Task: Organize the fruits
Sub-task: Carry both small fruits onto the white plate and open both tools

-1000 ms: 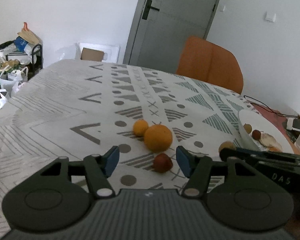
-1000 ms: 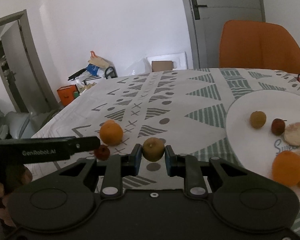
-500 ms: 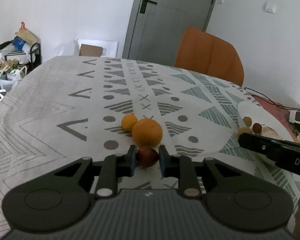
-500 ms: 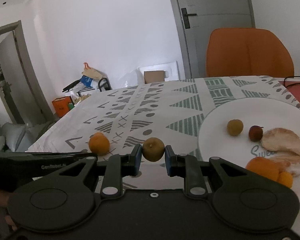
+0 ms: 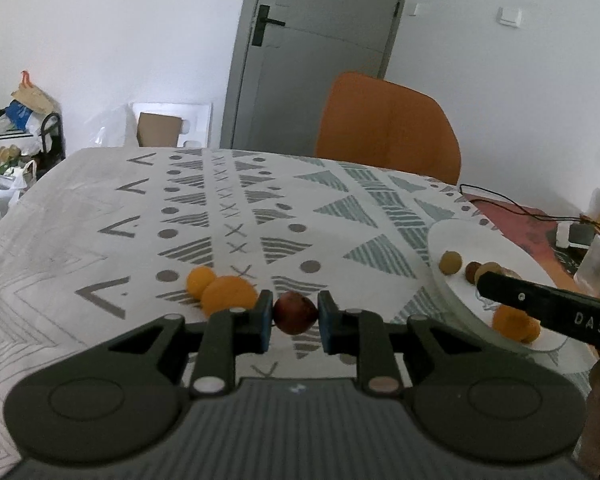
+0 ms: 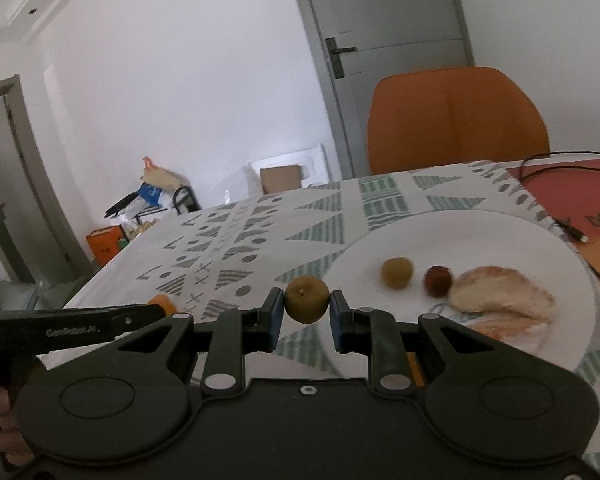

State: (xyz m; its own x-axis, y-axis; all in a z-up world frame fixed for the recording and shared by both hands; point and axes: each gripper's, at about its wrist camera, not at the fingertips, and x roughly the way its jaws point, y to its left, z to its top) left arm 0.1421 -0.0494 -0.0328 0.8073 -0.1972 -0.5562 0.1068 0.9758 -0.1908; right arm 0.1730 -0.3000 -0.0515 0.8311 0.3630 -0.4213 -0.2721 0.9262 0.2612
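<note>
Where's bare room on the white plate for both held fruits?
Free: the white plate's far half, and its near-left rim in front of the yellow-green fruit. Crowded: the row of that fruit, the small red fruit and the peel, plus oranges nearer.

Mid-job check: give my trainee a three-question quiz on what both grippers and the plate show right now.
1. True or false: the left gripper is shut on a dark red fruit.
2. What does the right gripper hold: A an orange, B a brownish-green fruit, C nothing?
3. Where do the two oranges outside the white plate lie?

Key: 1 true. 2 B. 3 On the patterned tablecloth, touching each other.
</note>
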